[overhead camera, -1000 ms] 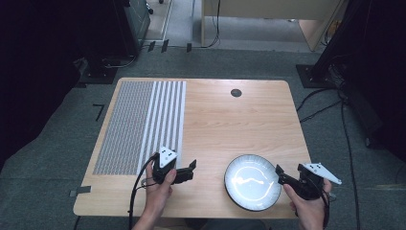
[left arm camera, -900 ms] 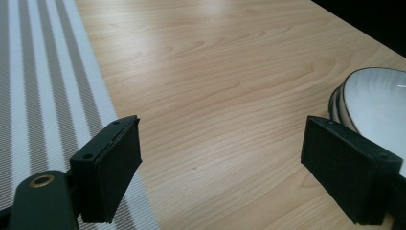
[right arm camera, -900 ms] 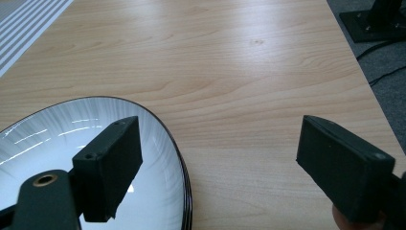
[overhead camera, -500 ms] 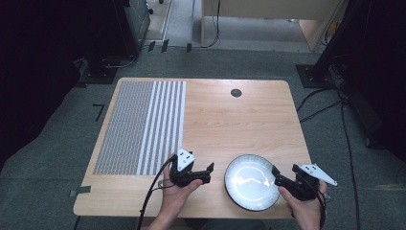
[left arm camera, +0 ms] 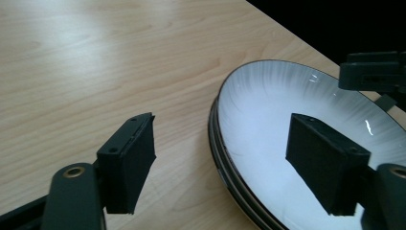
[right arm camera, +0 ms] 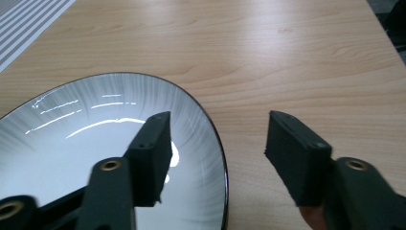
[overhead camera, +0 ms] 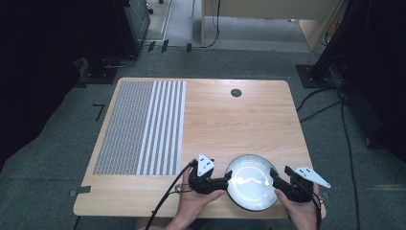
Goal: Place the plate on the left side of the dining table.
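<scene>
A wooden desk [overhead camera: 249, 120] is seen from above, with a patch of grey dots and stripes [overhead camera: 143, 127] printed on its left part and a small dark round fitting [overhead camera: 236, 93] near its far edge. A white plate [overhead camera: 251, 182] with a thin dark rim is set flat on the desk close to the near edge, right of the middle.

The plate is flanked by two hand-held black tongs. The left tongs [overhead camera: 225, 181] are held at the plate's left edge, pointed to the right, and the right tongs [overhead camera: 275, 178] are held at its right edge, pointed to the left.

In the left gripper view, the left tongs [left arm camera: 222, 167] are spread wide. One jaw is placed over bare wood just outside the rim, and the other is placed over the white inside of the plate [left arm camera: 287, 124], so that the rim is straddled by the opening. What looks like a second rim is seen directly beneath the first, though whether a second plate is stacked under it cannot be told. The other tongs are seen at the plate's opposite edge.

In the right gripper view, the right tongs [right arm camera: 218, 155] are likewise spread wide. One jaw is held above the plate [right arm camera: 72, 143] and the other above the wood beside it, with the rim between them. Whether either jaw is touched by the rim cannot be told.
</scene>
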`<state>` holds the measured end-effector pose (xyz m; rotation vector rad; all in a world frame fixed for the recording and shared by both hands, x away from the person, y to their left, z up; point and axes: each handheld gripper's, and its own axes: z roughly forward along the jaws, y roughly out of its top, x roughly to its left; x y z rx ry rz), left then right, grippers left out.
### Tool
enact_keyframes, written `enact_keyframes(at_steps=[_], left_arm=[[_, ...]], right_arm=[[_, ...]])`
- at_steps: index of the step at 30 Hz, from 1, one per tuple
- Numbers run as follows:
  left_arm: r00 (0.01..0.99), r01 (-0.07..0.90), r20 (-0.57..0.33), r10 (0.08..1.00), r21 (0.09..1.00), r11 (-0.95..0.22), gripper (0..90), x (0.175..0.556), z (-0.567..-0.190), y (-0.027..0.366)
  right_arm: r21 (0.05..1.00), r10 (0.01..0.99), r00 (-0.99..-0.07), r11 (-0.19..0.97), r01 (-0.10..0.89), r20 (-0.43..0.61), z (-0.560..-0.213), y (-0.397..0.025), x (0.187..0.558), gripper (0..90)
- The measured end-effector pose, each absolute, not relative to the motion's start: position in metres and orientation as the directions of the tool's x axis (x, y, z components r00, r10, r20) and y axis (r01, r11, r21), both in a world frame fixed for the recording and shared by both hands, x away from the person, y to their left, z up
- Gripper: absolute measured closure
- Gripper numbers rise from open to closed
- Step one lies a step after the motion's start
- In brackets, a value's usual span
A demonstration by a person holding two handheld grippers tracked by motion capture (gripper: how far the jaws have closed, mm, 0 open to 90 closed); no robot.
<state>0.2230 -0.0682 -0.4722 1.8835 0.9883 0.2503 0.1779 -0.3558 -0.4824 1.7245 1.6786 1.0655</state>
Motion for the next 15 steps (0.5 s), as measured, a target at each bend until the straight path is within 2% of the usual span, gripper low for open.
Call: enact_keyframes(at_steps=[2, 3, 5, 10, 15], left_arm=[[0.655, 0.531, -0.235, 0.718, 0.819, -0.216, 27.8, 0.223, -0.473, -0.069], [0.66, 0.535, -0.241, 0.712, 0.816, -0.22, 33.6, 0.222, -0.475, -0.071], [0.668, 0.542, -0.245, 0.702, 0.807, -0.235, 35.9, 0.221, -0.478, -0.074], [0.689, 0.541, -0.235, 0.686, 0.796, -0.271, 48.0, 0.217, -0.483, -0.081], [0.663, 0.575, -0.243, 0.708, 0.771, -0.274, 57.4, 0.218, -0.489, -0.083]], right_arm=[[0.801, 0.979, -0.074, -0.111, 0.588, 0.189, -0.483, -0.356, 0.177, 46.3], [0.8, 0.979, -0.071, -0.112, 0.589, 0.189, -0.485, -0.356, 0.176, 50.8], [0.797, 0.978, -0.073, -0.113, 0.593, 0.193, -0.485, -0.357, 0.176, 53.6], [0.796, 0.973, -0.094, -0.115, 0.594, 0.211, -0.487, -0.359, 0.174, 66.5], [0.793, 0.97, -0.12, -0.098, 0.601, 0.21, -0.492, -0.357, 0.173, 71.6]])
